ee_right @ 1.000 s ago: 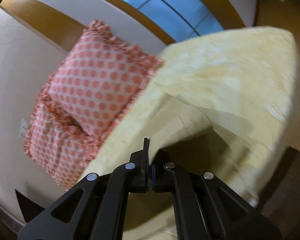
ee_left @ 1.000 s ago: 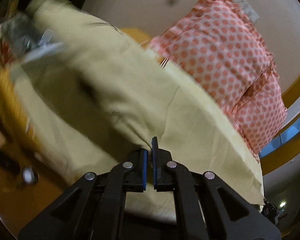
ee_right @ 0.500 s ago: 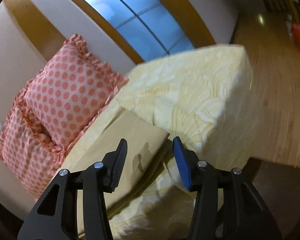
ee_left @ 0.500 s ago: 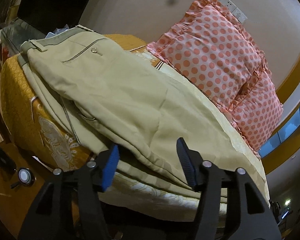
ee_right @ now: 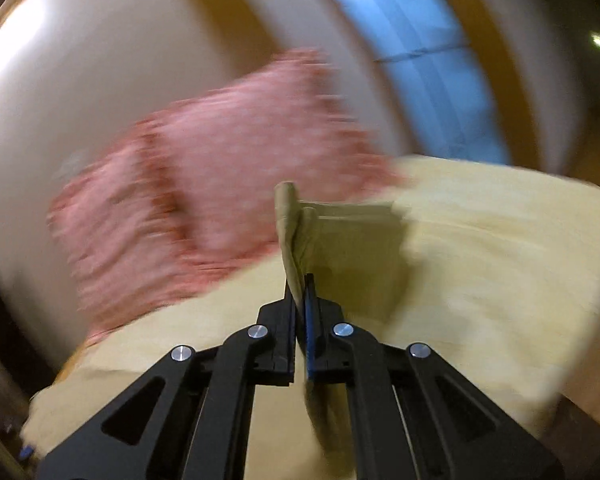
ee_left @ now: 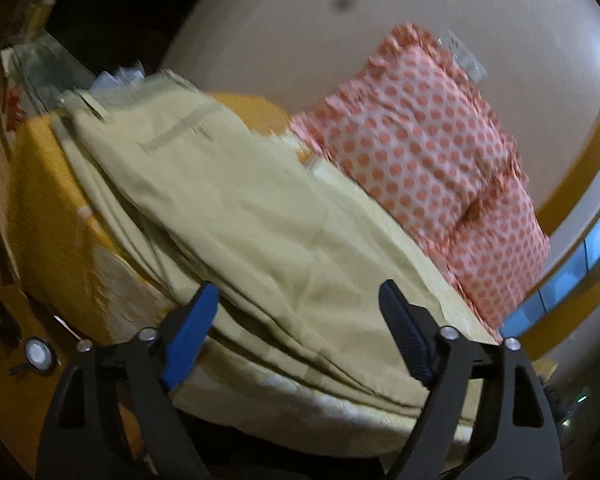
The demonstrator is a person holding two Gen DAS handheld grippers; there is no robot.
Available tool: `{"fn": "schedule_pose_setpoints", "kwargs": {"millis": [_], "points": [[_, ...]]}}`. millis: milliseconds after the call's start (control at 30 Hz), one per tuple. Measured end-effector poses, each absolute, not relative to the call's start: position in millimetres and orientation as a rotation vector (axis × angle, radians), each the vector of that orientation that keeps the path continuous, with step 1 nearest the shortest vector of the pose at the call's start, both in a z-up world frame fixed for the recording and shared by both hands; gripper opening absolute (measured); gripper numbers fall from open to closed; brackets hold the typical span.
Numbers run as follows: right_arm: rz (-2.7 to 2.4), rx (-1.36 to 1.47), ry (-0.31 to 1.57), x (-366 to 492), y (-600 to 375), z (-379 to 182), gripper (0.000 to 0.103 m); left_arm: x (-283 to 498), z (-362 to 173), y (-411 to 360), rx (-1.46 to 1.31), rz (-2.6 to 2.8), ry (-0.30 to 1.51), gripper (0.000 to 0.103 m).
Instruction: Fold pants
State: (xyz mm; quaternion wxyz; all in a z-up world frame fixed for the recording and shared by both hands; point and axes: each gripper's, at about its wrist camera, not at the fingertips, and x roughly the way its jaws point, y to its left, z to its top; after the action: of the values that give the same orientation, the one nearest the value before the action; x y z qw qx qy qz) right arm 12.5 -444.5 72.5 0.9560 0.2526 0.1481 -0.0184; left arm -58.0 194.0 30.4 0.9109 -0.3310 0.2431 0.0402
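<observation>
The khaki pants lie folded lengthwise along the near edge of the bed, waistband at the far left. My left gripper is open and empty, its jaws wide apart just short of the pants' near folded edge. My right gripper is shut on a fold of the pants, which stands up between the fingers; the rest of that leg end lies on the bed. The right wrist view is blurred by motion.
The bed has a pale yellow cover and an orange patterned side. Two pink polka-dot pillows lean on the wall behind. A wooden floor and small round object lie at lower left.
Both grippers let go of the pants half a second ago. Since then my right gripper has closed on the pants' end fold and is moving fast; the left stays open and has widened.
</observation>
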Motion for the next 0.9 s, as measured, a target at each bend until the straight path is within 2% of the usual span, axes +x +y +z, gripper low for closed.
{"fn": "schedule_pose_setpoints", "kwargs": {"millis": [67, 200, 333, 400, 433, 467, 533, 633, 900], "points": [[0.161, 0.476, 0.293, 35.7, -396.0, 94.8, 0.004, -61.6, 34.5, 199.9, -0.680, 0.102, 0.480, 0.091], [0.528, 0.403, 0.379, 71.7, -287.2, 103.8, 0.004, -57.1, 37.2, 214.3, -0.667, 0.144, 0.490, 0.092], [0.795, 0.185, 0.713, 87.7, -168.3, 56.5, 0.007, -49.9, 28.2, 232.6, -0.726, 0.150, 0.515, 0.092], [0.847, 0.085, 0.842, 79.5, -140.1, 33.0, 0.022, -49.2, 22.2, 242.5, -0.760, 0.155, 0.520, 0.093], [0.856, 0.080, 0.849, 74.5, -138.6, 29.7, 0.035, -48.7, 20.0, 247.5, -0.773, 0.166, 0.518, 0.093], [0.867, 0.094, 0.824, 69.1, -142.6, 31.4, 0.063, -48.2, 18.7, 251.0, -0.778, 0.179, 0.517, 0.093], [0.866, 0.144, 0.772, 63.1, -159.2, 43.2, 0.095, -48.2, 17.7, 257.0, -0.784, 0.194, 0.508, 0.094], [0.843, 0.233, 0.681, 59.9, -195.3, 60.7, 0.095, -46.3, 17.5, 266.4, -0.806, 0.223, 0.497, 0.094], [0.798, 0.331, 0.686, 56.1, -220.7, 56.2, 0.095, -32.6, 18.8, 284.6, -0.843, 0.309, 0.495, 0.091]]}}
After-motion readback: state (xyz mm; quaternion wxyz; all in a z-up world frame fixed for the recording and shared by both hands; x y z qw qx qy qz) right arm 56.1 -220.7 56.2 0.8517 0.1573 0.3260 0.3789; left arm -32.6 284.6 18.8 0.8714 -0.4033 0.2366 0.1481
